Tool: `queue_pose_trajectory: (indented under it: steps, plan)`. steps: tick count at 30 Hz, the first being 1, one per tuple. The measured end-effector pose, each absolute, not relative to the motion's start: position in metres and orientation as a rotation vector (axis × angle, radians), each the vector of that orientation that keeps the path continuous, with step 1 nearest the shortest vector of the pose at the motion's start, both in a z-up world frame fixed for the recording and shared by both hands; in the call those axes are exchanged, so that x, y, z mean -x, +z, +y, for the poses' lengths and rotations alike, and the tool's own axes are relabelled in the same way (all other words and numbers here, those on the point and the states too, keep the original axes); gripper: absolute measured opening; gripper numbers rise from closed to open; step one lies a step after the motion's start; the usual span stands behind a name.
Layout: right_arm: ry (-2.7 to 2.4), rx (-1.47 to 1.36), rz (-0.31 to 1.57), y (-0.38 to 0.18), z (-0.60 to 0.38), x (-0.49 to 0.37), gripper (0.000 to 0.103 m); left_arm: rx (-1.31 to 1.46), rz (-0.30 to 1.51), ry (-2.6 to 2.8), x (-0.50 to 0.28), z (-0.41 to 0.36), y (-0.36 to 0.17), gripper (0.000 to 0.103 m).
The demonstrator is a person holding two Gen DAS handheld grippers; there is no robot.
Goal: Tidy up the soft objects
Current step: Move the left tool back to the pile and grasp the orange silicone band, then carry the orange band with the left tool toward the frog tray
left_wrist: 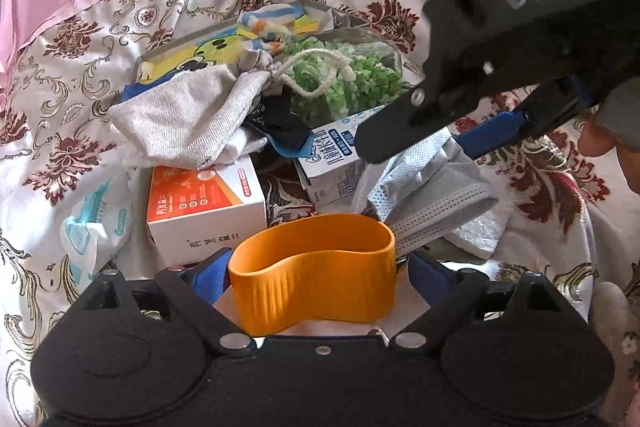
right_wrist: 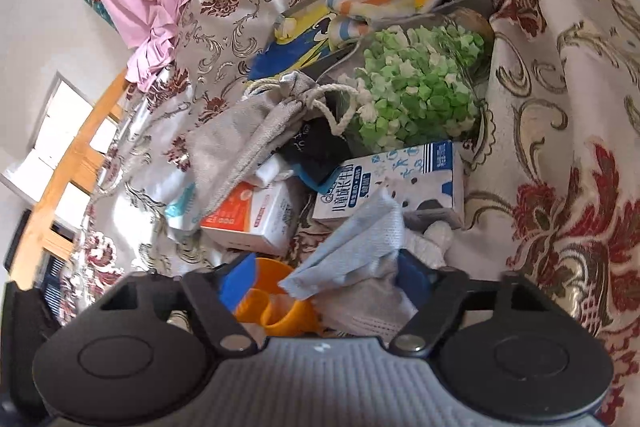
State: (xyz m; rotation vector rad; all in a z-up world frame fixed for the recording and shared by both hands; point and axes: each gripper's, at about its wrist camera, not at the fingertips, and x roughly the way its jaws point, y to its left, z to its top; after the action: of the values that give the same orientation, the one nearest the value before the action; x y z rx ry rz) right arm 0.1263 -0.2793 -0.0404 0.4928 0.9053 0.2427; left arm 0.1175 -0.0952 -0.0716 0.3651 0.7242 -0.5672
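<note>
- Between my left gripper's (left_wrist: 314, 269) jaws sits the orange silicone band (left_wrist: 312, 267), smooth and ribbed, squashed into a kidney shape: the pads are grasping it.
- My right gripper's (right_wrist: 324, 279) jaws pinch the pale blue face mask (right_wrist: 352, 243), limp and pleated.
- Beyond the jaws on the bed's floral bedspread (left_wrist: 560, 171) lie a milk carton (left_wrist: 332, 163) and a grey drawstring pouch (left_wrist: 188, 119).

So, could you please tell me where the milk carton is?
In the left wrist view, the milk carton lies mid-pile, below the green stars, right of the orange box.
</note>
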Motion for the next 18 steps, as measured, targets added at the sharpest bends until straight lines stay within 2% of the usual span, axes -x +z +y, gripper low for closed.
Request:
queue_pose_trajectory:
  steps: [1, 2, 4, 6, 8, 11, 18]
  plan:
    - [0.237, -0.476, 0.898, -0.039, -0.278, -0.125, 0.057, -0.371, 0.719, -0.558, -0.117, -0.095, -0.072, 0.087]
    - [0.232, -0.462, 0.888, -0.038, -0.278, -0.124, 0.052, -0.376, 0.715, -0.55, -0.117, -0.095, -0.072, 0.08]
    - [0.24, -0.459, 0.868, -0.035, -0.279, -0.121, 0.045, -0.36, 0.72, -0.544, -0.117, -0.093, -0.07, 0.073]
    - [0.252, -0.462, 0.868, -0.036, -0.279, -0.121, 0.043, -0.317, 0.724, -0.53, -0.117, -0.089, -0.066, 0.061]
    - [0.265, -0.462, 0.88, -0.038, -0.278, -0.123, 0.045, -0.28, 0.724, -0.522, -0.117, -0.086, -0.062, 0.045]
    - [0.275, -0.466, 0.902, -0.043, -0.276, -0.13, 0.056, -0.262, 0.728, -0.52, -0.117, -0.086, -0.062, 0.044]
    - [0.274, -0.344, 0.915, -0.053, -0.257, -0.142, 0.061, -0.265, 0.732, -0.507, -0.117, -0.087, -0.063, 0.044]
